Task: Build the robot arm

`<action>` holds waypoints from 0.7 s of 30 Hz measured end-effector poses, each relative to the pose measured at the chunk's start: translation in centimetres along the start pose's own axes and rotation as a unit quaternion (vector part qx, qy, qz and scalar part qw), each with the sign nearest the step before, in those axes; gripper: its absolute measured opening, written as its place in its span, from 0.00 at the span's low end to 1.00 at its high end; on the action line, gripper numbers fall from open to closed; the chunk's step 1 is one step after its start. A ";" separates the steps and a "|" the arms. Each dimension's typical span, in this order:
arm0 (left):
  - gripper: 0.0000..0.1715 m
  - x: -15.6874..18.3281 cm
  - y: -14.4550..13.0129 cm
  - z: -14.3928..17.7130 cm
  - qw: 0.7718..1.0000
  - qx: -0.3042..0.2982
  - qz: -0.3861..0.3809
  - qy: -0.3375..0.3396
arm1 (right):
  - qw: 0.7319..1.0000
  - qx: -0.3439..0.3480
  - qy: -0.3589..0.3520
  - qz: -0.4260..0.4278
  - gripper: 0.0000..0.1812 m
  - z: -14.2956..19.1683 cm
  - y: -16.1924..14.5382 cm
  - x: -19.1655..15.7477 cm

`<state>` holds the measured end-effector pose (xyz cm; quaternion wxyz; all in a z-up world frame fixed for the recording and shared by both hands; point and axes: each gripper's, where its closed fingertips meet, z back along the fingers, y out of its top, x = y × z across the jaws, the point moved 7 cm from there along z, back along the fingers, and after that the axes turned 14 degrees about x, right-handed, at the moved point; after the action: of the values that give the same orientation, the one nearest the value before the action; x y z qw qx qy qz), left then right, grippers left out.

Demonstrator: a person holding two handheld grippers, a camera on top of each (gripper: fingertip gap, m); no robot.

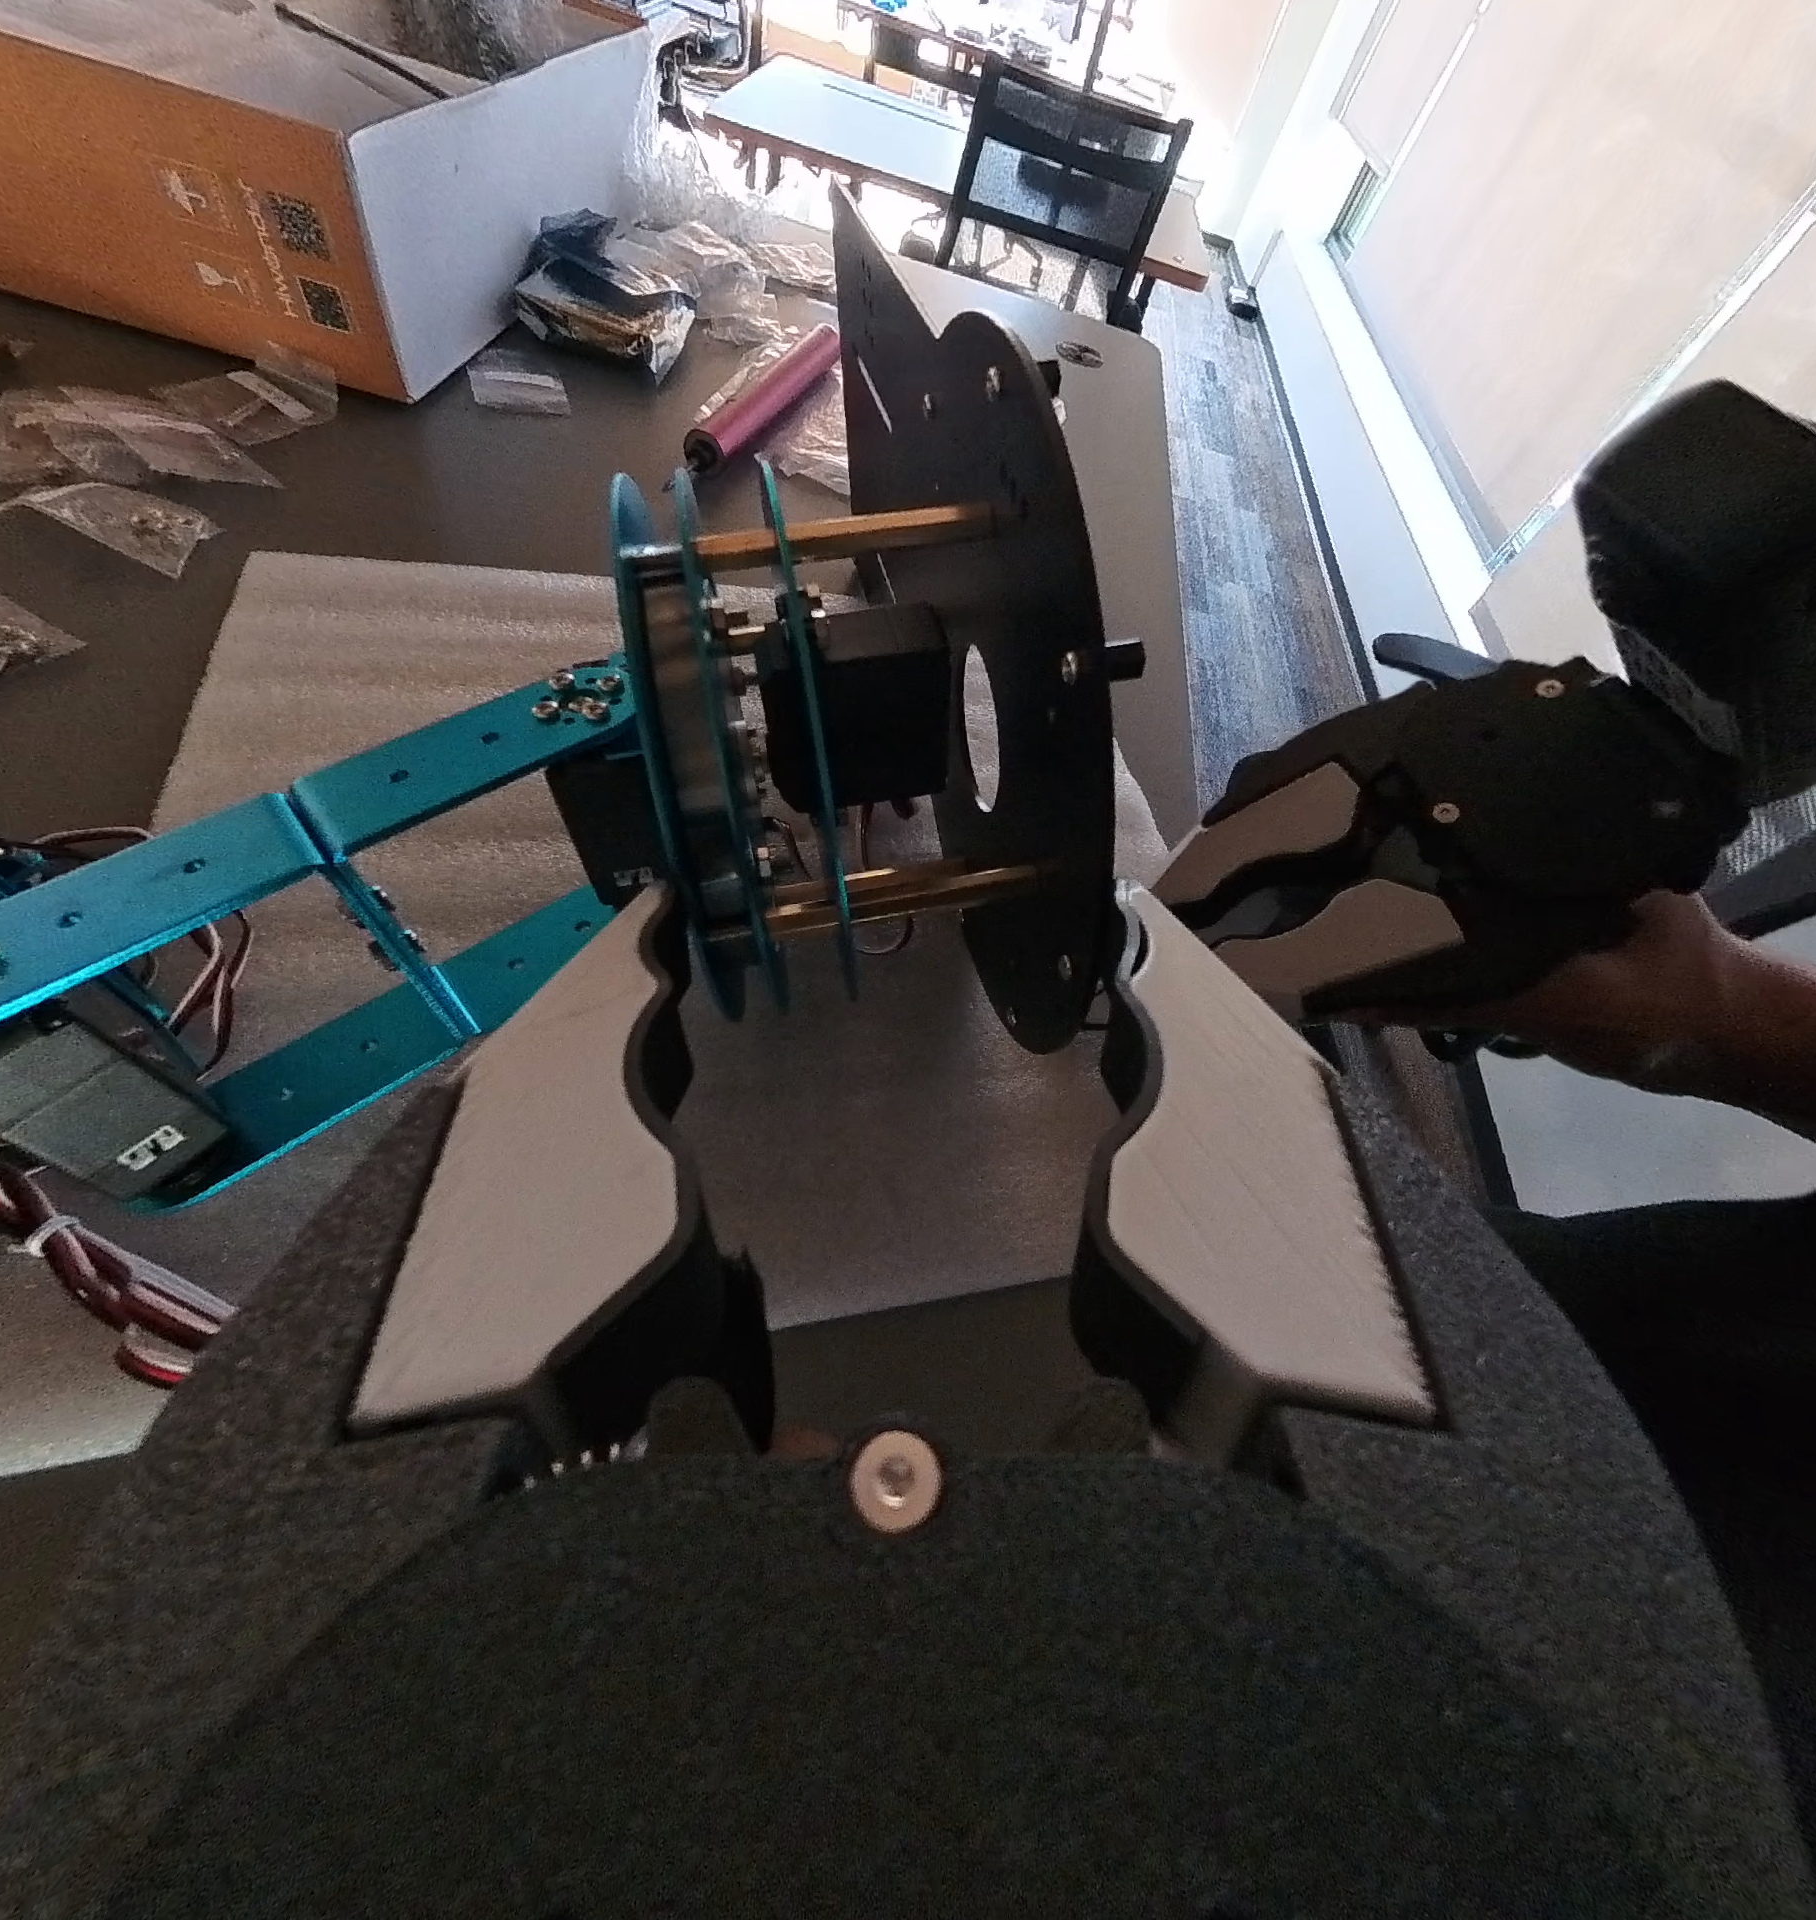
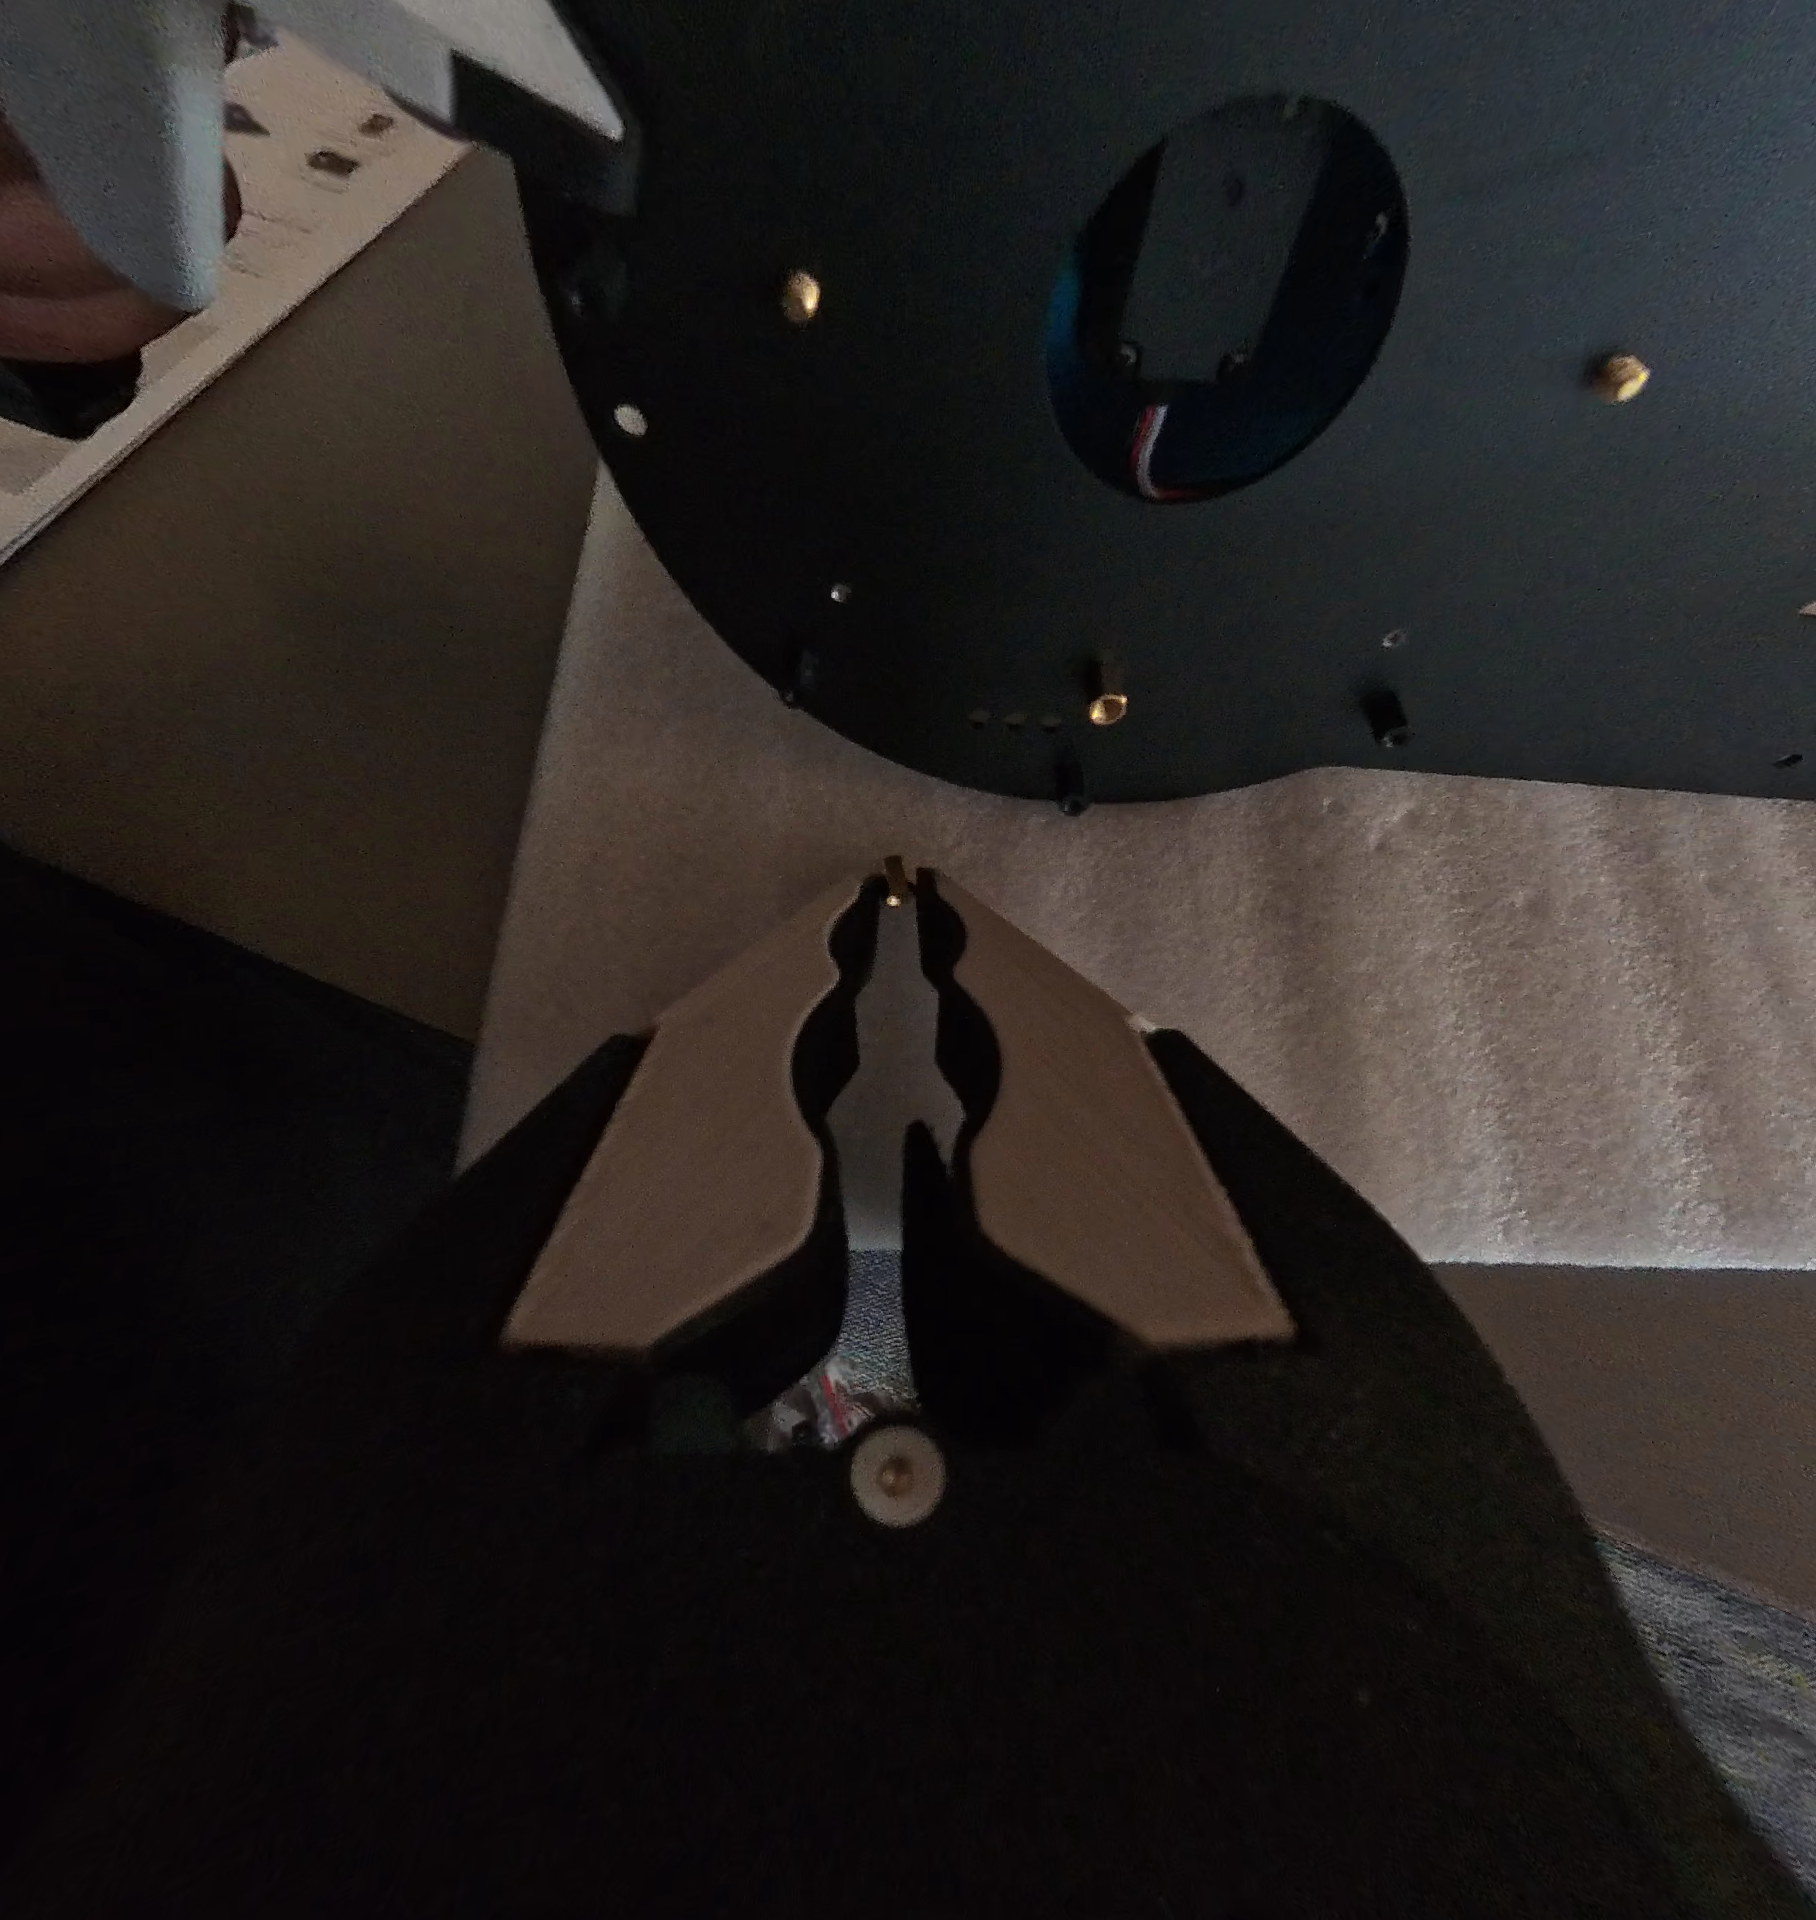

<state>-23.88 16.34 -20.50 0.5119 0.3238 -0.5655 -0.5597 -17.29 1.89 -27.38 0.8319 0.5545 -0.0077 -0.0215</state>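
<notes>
Pinching one small brass standoff [image 2: 895, 891] in our right gripper [image 2: 899, 883], just below the black base plate [image 2: 883, 468]. Our left gripper [image 1: 899, 914] is spread wide, straddling that plate plus three teal discs [image 1: 722, 790]. We count one purple cylinder [image 1: 769, 400] and one cardboard box [image 1: 208, 187] behind.

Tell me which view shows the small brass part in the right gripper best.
The right wrist view: the brass part sits pinched between the right gripper's tips, below the black plate. In the left wrist view it can't be made out.
</notes>
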 end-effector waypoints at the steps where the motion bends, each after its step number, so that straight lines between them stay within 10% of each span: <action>1: 0.46 0.0 0.0 0.0 1.000 0.001 0.001 0.000 | 1.000 -0.001 -0.003 0.005 0.03 0.0 0.0 0.0; 21: 0.46 0.0 -0.1 0.0 1.000 0.007 0.002 -0.001 | 0.999 -0.006 0.009 0.048 0.03 0.0 8.4 -0.9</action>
<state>-23.90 16.34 -20.56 0.5101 0.3262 -0.5703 -0.5551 -17.98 5.15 -19.57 0.8353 0.5486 -0.0267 0.0235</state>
